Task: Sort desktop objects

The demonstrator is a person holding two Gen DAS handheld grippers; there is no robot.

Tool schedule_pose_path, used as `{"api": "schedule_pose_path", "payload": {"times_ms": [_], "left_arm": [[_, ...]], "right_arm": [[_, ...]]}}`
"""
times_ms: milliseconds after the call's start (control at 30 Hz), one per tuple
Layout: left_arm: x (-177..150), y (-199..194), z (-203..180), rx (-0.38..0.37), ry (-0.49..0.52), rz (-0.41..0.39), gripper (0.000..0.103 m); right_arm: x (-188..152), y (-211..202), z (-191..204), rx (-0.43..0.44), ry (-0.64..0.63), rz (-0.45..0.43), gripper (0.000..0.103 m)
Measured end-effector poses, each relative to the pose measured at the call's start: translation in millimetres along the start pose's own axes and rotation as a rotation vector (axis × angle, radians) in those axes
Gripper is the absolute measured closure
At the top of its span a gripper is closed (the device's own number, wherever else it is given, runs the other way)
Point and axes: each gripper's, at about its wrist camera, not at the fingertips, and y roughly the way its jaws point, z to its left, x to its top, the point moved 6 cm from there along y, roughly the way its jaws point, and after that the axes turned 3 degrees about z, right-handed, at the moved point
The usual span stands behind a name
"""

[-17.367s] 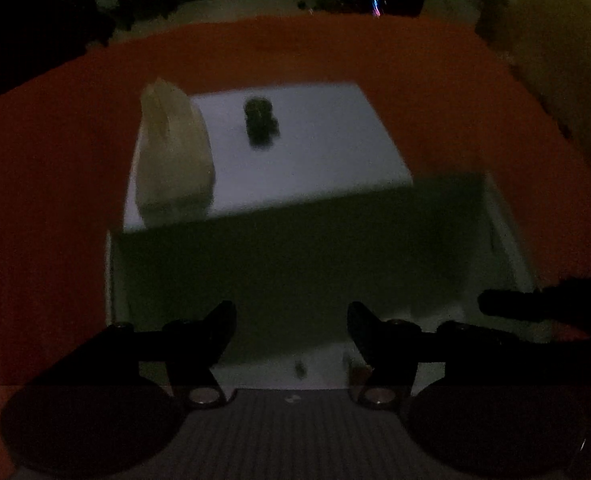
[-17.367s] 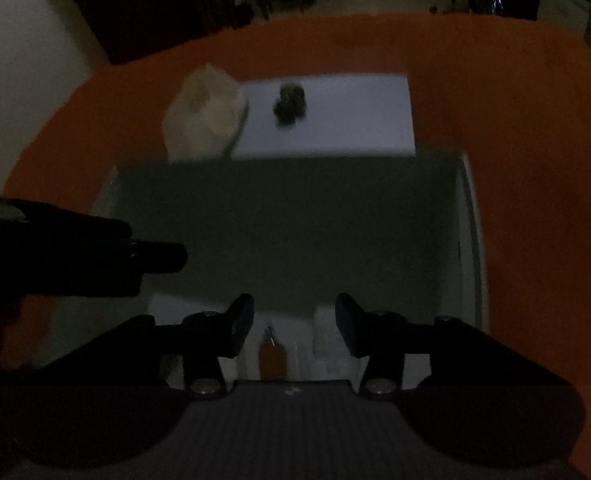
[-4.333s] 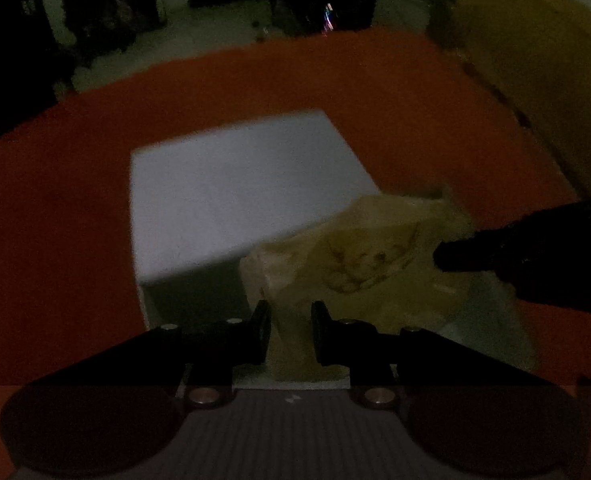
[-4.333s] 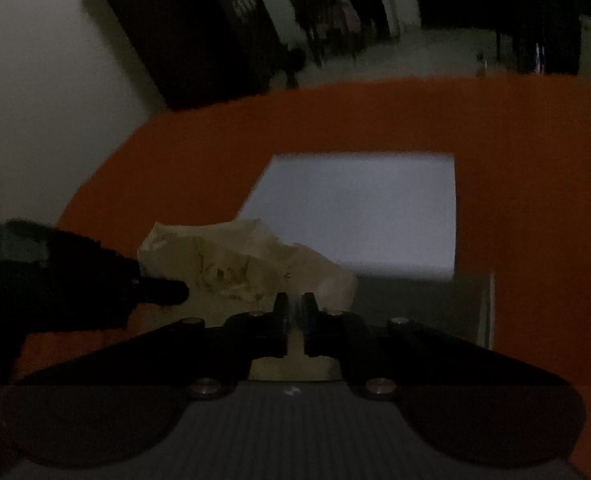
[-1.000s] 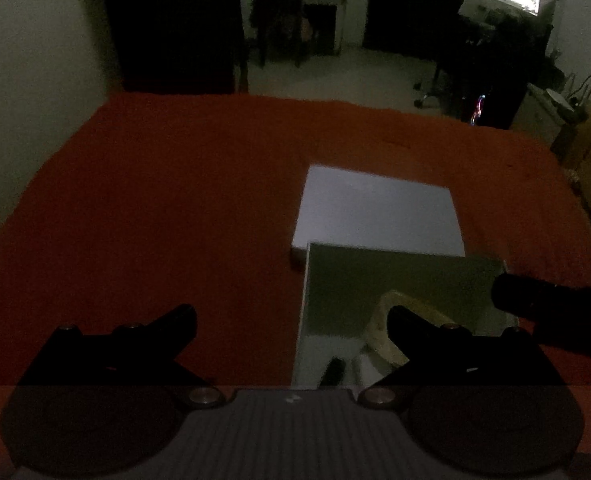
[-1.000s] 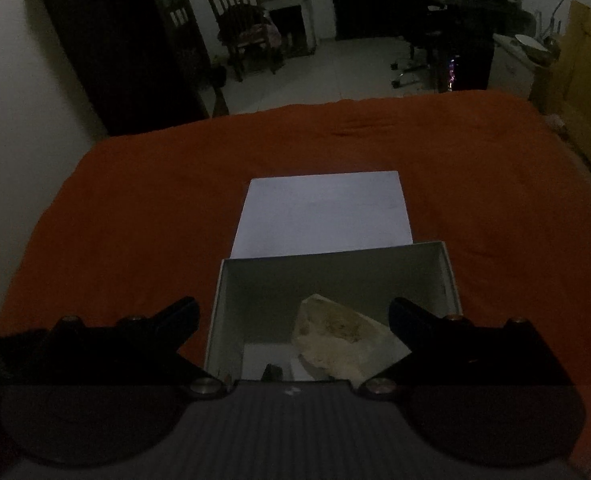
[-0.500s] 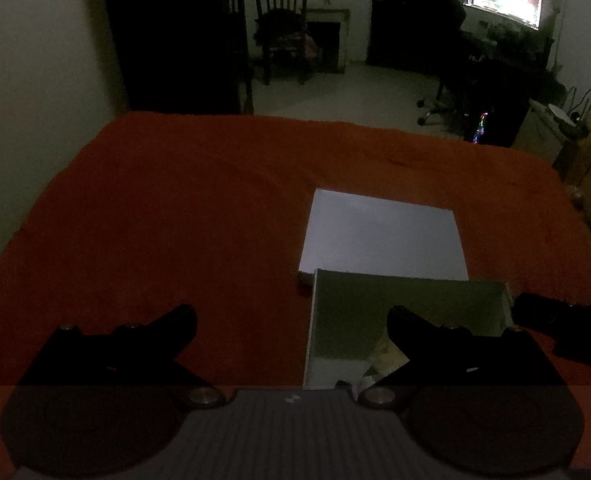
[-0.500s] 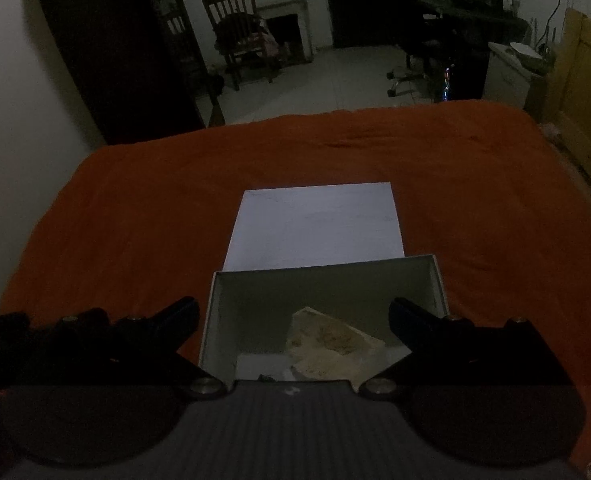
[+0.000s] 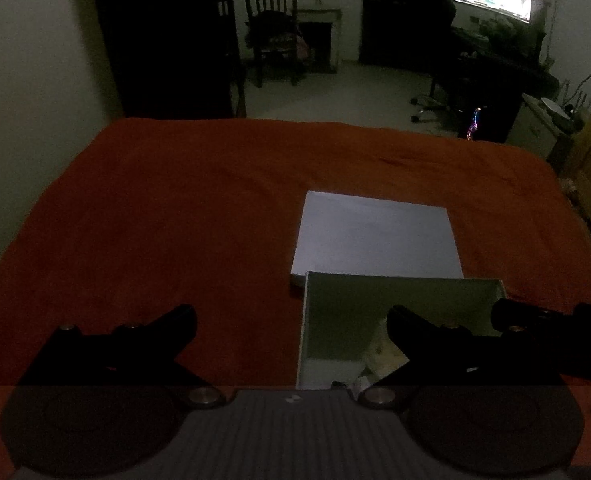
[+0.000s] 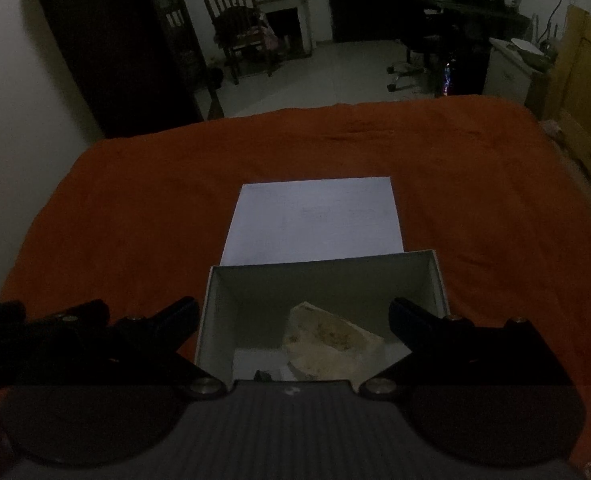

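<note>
Both the left gripper [image 9: 291, 322] and the right gripper [image 10: 293, 314] hang with fingers spread wide and hold nothing, above the near part of the open box [image 10: 327, 276]. The crumpled pale bag [image 10: 331, 340] lies inside the box toward its right wall. The box's far edge meets the flat white lid [image 10: 315, 220], and bare orange cloth [image 10: 135, 208] stretches on every side.

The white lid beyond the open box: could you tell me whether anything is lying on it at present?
No, the white lid shows a bare top, while the crumpled bag lies inside the open box.
</note>
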Motion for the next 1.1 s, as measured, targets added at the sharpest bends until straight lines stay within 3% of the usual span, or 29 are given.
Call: {"api": "schedule_pose_path", "payload": {"times_ms": [1100], "left_arm": [[1.2, 0.0, -5.9, -0.002, 0.024, 0.011, 0.000]], "right_arm": [[1.5, 9.3, -10.2, -0.012, 0.016, 0.026, 0.000]]}}
